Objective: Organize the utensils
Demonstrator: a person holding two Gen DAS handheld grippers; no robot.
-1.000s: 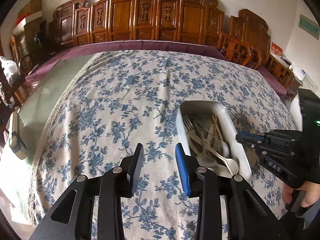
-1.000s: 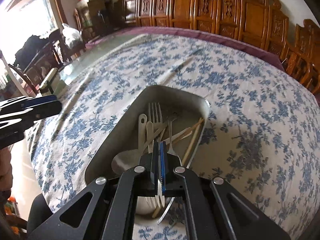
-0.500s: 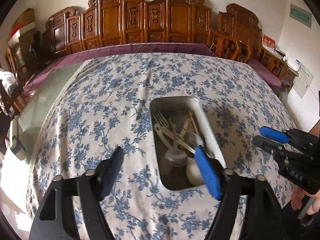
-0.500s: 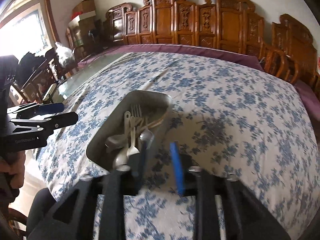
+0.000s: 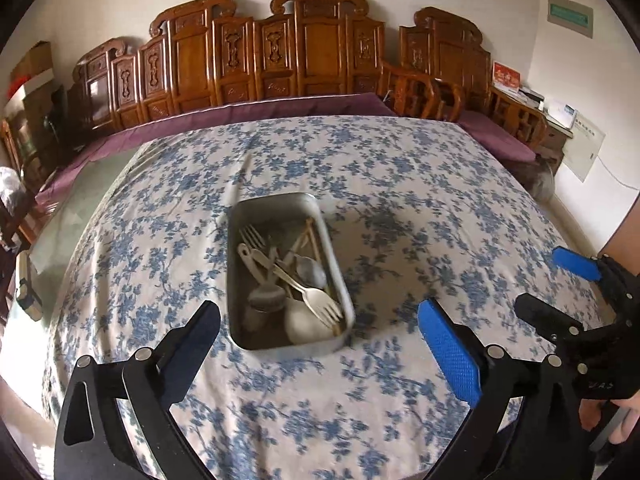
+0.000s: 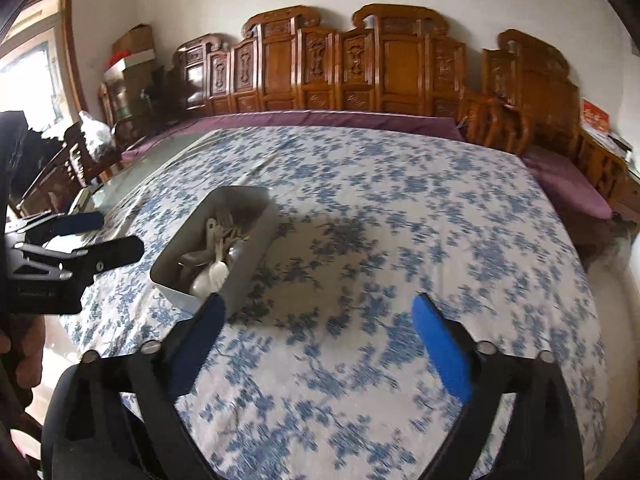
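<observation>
A rectangular metal tray (image 5: 276,198) lies on the floral tablecloth with forks (image 5: 316,300), spoons (image 5: 300,324) and chopsticks (image 5: 314,236) piled loosely inside. My left gripper (image 5: 318,312) hovers just in front of the tray's near end, jaws opening wide, nothing between them. My right gripper (image 6: 318,302) hangs over bare cloth to the right of the tray (image 6: 252,256), jaws also opening, empty. Each gripper shows in the other's view: the right gripper (image 5: 544,280) at the right edge, the left gripper (image 6: 116,232) at the left edge.
The blue-flowered tablecloth (image 5: 400,184) covers most of a large table; bare glass top (image 5: 80,200) shows at the left. Carved wooden chairs (image 5: 312,52) line the far side behind a purple cloth (image 5: 260,110). A person's hand (image 5: 624,420) holds the right gripper.
Both grippers have drawn back from the tray and risen a little. The right gripper went from shut to wide open, and the left gripper spread from narrow to wide.
</observation>
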